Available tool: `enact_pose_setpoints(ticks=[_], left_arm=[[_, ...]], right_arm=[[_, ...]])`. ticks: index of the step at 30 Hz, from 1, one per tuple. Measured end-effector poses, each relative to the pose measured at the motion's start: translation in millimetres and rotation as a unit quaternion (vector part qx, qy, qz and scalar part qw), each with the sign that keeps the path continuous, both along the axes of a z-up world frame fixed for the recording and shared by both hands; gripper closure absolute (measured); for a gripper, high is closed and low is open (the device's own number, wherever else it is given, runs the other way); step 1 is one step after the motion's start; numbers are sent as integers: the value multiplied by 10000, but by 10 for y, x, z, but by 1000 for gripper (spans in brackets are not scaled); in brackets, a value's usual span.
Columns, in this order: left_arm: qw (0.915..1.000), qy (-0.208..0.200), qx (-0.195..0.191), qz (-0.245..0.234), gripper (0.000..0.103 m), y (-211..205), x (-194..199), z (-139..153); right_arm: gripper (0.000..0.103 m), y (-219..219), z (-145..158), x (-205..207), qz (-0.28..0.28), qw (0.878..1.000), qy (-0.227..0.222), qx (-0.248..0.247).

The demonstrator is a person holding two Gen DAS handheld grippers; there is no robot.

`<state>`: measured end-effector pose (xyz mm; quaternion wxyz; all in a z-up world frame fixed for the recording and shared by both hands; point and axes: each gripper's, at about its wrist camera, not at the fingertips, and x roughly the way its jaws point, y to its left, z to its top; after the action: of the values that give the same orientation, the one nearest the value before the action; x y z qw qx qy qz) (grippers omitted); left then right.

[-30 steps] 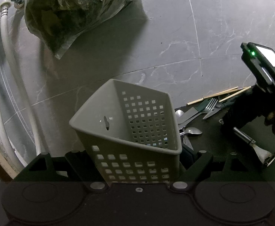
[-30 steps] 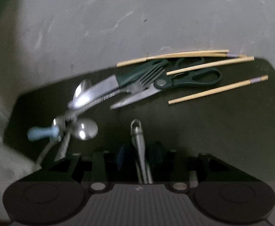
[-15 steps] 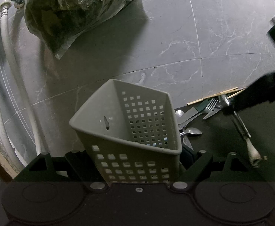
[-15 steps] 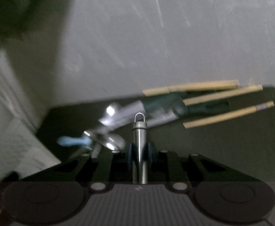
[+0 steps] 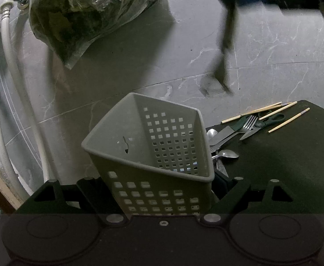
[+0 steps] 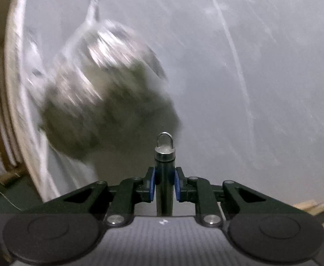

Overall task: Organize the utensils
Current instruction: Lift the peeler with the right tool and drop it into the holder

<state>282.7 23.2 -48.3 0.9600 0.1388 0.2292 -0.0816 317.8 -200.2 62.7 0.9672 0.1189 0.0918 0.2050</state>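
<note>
Risk sits mostly with the steel-handled tool (image 6: 164,173) in my right gripper (image 6: 164,185); my blue pads (image 6: 153,185) are clamped narrow on its round, polished shaft, gripped near the ringed end that juts up at the lower centre of the right wrist frame, so the long remainder hangs below my grip, and I judge it could pivot or slide out through smooth metal if I swing hard. From the left wrist view that tool (image 5: 225,44) is a dark blur at the upper right, well above the basket (image 5: 153,155); blur that heavy suggests speed, and a fast approach could strike the basket's rim (image 5: 148,167) instead of dropping inside. My left gripper (image 5: 162,196) has its jaws set wide around the perforated basket, holding it tilted at the lower centre; a knock could twist it in my hold or tip it toward the mat (image 5: 284,155). Scissors (image 5: 261,124), fork (image 5: 249,122), chopsticks (image 5: 288,123) and spoon (image 5: 227,154) lie on that mat at centre right, just beside the basket; a dropped tool could scatter them. Head end of the tool is too blurred to identify.
</note>
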Motion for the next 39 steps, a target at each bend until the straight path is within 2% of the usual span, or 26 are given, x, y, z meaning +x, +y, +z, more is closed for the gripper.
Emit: enact_pose_setpoints(ticks=[3,8,17,25,26,27,28,32,34,36,39], left_arm=[[10000,0,6,13,17,-2,-2,-1],[10000,13,12,24,17,6,-17,6],[9999,16,10,105,17,24,-46,11],[9999,14,21,160,17,23,-63,18],[9999,15,21,164,17,22,-64,18],[9999,14,24,165,17,23,-65,18],[9999,18,23,162,17,20,-64,17],[9999,10,40,166,17,11,-66,14],[9997,7,37,236,17,29,-60,11],[9996,6,25,273,17,53,-60,10],[9996,-11,43,291,17,63,-74,9]], right_arm=[[84,87,263,-67,444,9981,-361,249],[83,346,341,-96,957,9937,-554,201],[83,737,-76,8,1550,9875,145,-239],[80,903,-288,-14,1701,9812,573,-713],[75,903,-309,-19,1686,9807,637,-761],[56,898,-318,-22,1697,9804,661,-757],[42,873,-321,-46,1714,9803,662,-730],[34,807,-296,-103,1711,9813,567,-681],[25,742,-264,-123,1621,9837,506,-599],[14,662,-242,-142,1462,9869,419,-541],[9,543,-226,-140,1115,9912,364,-611]])
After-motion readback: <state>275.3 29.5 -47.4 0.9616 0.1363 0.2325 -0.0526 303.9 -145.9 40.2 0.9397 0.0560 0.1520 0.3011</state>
